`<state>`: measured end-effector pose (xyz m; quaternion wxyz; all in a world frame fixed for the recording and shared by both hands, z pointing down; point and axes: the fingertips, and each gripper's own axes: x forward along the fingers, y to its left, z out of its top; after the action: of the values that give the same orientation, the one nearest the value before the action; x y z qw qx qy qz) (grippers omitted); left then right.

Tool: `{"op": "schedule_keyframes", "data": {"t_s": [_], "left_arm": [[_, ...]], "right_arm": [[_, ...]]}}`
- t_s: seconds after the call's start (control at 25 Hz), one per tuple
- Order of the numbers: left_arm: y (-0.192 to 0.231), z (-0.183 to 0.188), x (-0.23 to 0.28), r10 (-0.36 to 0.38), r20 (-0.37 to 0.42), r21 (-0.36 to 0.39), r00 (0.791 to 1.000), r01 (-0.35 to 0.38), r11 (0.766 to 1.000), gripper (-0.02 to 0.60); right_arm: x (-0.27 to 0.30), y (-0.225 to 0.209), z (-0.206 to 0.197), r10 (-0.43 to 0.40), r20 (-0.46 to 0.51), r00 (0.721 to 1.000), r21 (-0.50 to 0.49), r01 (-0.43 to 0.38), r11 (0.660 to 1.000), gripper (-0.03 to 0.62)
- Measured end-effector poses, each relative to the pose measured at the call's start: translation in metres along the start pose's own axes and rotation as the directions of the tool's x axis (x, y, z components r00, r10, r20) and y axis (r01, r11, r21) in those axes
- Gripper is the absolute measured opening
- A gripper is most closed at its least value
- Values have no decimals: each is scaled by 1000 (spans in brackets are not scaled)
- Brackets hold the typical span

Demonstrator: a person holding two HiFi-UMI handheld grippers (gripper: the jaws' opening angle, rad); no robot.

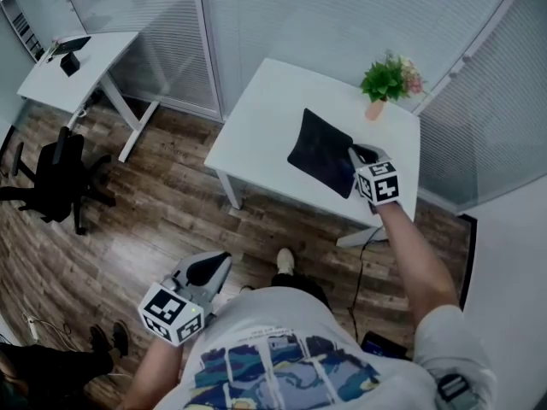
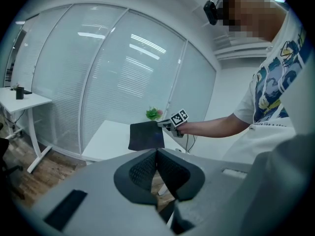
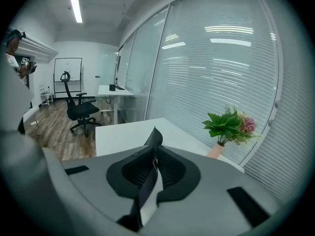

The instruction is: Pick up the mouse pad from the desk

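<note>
Above desk (image 1: 256, 118), your right tongs (image 1: 357, 155) clamp mouse pad (image 1: 320, 150) by one edge; pad hangs lifted off surface. Your left tongs (image 2: 156, 154) together, empty. Risk: narrow edge grip, pad slips out if swung.

This is an office. Glass partition walls (image 1: 359, 15) with horizontal blinds enclose it, over a wood-plank floor (image 1: 171, 212). A white counter (image 1: 256, 126) on slim legs carries a potted plant (image 1: 386, 82) at its far right corner; a second counter (image 1: 94, 58) stands far left, a black swivel chair (image 1: 53, 182) near it. The right gripper view shows a whiteboard (image 3: 74, 68) and a ceiling strip light (image 3: 76, 8).
</note>
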<state>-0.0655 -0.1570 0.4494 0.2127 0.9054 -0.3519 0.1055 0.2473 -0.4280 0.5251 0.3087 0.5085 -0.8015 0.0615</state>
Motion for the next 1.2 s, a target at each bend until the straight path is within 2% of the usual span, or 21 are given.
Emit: {"op": "schedule_keyframes", "data": {"t_s": [0.44, 1.2], "left_arm": [[-12, -24, -46, -15, 32, -15, 999, 15, 1000, 3], [-39, -44, -71, -84, 74, 1, 994, 84, 996, 3]], "right_arm": [[-52, 25, 44, -14, 52, 999, -63, 18, 998, 25], [-161, 100, 108, 91, 155, 984, -136, -70, 988, 25]]}}
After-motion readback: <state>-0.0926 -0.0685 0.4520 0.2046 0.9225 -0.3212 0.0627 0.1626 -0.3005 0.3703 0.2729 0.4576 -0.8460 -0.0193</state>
